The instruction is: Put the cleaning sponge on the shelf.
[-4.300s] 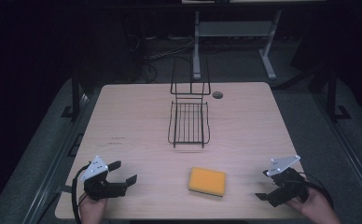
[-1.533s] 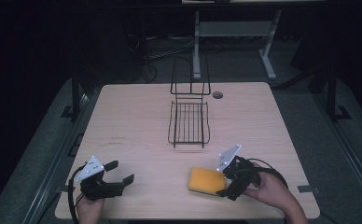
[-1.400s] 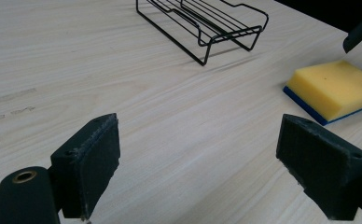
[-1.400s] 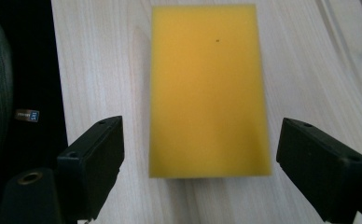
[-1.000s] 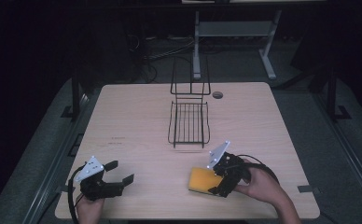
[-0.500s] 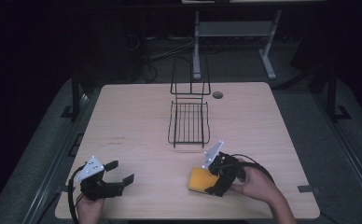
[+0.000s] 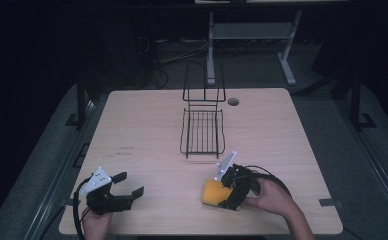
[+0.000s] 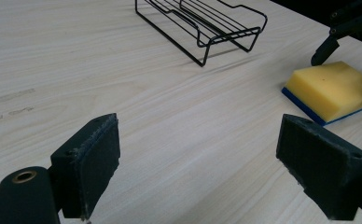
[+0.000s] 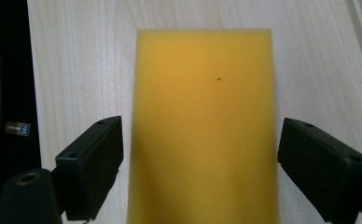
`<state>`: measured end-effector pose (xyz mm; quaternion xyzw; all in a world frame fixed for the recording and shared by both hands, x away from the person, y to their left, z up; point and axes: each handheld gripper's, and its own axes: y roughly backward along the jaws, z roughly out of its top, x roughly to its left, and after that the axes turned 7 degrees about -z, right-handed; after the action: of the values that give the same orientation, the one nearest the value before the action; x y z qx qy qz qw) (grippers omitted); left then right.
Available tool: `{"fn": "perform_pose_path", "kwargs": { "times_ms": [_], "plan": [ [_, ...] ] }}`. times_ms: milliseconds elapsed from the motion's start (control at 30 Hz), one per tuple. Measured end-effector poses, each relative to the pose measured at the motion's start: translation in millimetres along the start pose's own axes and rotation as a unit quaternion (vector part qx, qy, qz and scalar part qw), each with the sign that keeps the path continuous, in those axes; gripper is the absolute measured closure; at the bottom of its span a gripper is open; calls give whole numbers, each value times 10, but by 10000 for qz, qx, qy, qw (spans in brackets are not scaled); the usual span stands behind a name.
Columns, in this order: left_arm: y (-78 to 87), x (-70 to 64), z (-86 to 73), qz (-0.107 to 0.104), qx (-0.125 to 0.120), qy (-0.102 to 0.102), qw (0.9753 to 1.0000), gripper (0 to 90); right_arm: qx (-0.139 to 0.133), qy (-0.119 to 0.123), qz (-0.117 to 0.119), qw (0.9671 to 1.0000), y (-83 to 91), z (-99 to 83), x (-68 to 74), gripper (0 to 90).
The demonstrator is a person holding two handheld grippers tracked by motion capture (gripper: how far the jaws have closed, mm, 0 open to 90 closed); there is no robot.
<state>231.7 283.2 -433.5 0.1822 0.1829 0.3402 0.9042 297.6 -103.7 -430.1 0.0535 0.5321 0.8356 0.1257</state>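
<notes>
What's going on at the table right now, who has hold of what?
The right claw is open and straddles the yellow sponge, one jaw on each side, not closed on it. The sponge lies flat on the wooden table, near the front edge. The left claw is open and holds nothing, low over the front left corner. The black wire rack stands untouched mid-table.
</notes>
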Motion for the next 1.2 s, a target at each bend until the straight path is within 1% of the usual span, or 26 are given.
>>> {"fn": "perform_pose_path", "kwargs": {
  "times_ms": [200,233,300,633,700,1200],
  "plan": [
    [2,1,0,-8,-8,7,10000,128,24,-7,25,10000,-68,-2,12,142],
    [1,-1,0,-4,-8,2,10000,128,102,13,-27,9999,-98,3,18,142],
    [0,-1,0,-8,-4,5,10000,128,124,34,-12,9999,-122,10,15,142],
    [12,5,0,4,-31,16,10000,128,136,9,-66,9999,-176,6,29,143],
    [11,5,0,1,-30,20,10000,128,120,60,-58,9999,-191,6,39,144],
    [13,6,1,0,-37,8,10000,128,142,42,-97,9998,-219,-19,52,155]
  ]
}}
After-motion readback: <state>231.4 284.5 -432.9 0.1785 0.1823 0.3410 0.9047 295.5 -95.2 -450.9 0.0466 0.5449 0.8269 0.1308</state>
